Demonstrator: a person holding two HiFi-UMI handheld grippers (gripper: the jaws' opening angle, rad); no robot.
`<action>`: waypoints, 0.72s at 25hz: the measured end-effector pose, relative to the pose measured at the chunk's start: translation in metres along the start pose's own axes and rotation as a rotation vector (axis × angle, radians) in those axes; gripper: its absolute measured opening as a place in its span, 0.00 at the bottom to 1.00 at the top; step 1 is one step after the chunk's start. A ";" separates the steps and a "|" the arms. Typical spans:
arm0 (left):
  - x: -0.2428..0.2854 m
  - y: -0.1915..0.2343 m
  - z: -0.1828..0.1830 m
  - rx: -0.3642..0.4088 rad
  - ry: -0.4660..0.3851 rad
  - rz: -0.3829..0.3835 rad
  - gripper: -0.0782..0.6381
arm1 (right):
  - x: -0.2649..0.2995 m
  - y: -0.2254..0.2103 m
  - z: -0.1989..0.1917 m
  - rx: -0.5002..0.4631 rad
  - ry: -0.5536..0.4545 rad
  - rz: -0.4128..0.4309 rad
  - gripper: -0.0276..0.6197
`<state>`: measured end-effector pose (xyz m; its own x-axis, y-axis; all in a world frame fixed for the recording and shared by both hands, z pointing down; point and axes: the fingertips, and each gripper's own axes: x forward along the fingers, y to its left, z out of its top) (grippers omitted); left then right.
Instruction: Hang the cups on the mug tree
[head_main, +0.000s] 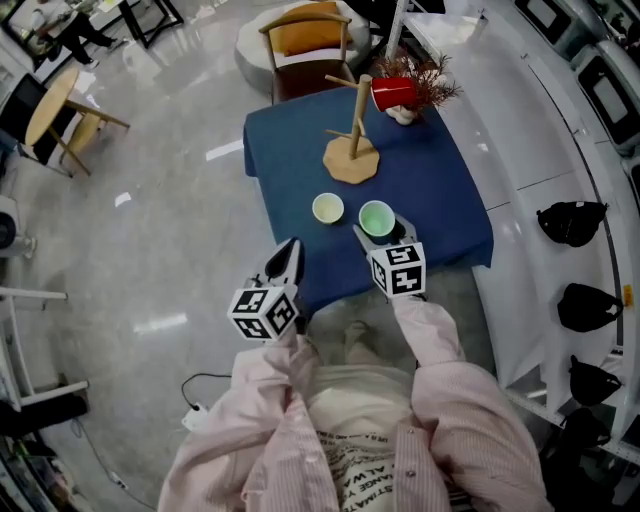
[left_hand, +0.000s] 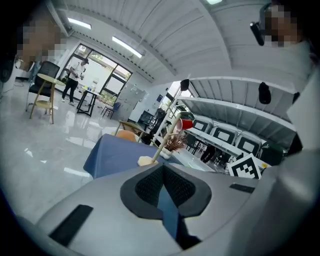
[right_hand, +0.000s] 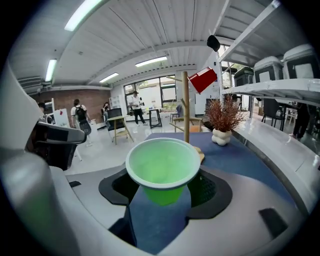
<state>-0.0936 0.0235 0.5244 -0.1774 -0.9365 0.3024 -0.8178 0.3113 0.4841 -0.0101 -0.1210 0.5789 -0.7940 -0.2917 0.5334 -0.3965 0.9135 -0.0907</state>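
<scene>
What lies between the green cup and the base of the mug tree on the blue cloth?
Only bare blue cloth, as the head view shows. The pale yellow cup stands left of the green cup, off that line.

The head view looks steeply down from above the person, taking in the whole blue-clothed tabletop from well back. The left tool view sits low off the tabletop's near corner and faces almost level across it. The right tool view tilts down along its jaws, with a pale green plastic cup close before the lens. All three views share the wooden mug tree and its red cup.
</scene>
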 end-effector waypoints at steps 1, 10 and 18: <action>0.003 0.007 0.005 0.004 0.010 -0.016 0.11 | 0.003 0.000 0.003 0.010 0.001 -0.025 0.49; 0.022 0.046 0.049 0.055 0.085 -0.168 0.11 | 0.013 -0.003 0.027 0.104 0.005 -0.229 0.49; 0.028 0.052 0.075 0.121 0.135 -0.322 0.11 | 0.019 -0.015 0.049 0.066 0.061 -0.372 0.49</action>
<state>-0.1823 0.0014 0.4963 0.1664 -0.9512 0.2599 -0.8802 -0.0245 0.4739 -0.0417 -0.1538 0.5488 -0.5621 -0.5809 0.5887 -0.6830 0.7275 0.0656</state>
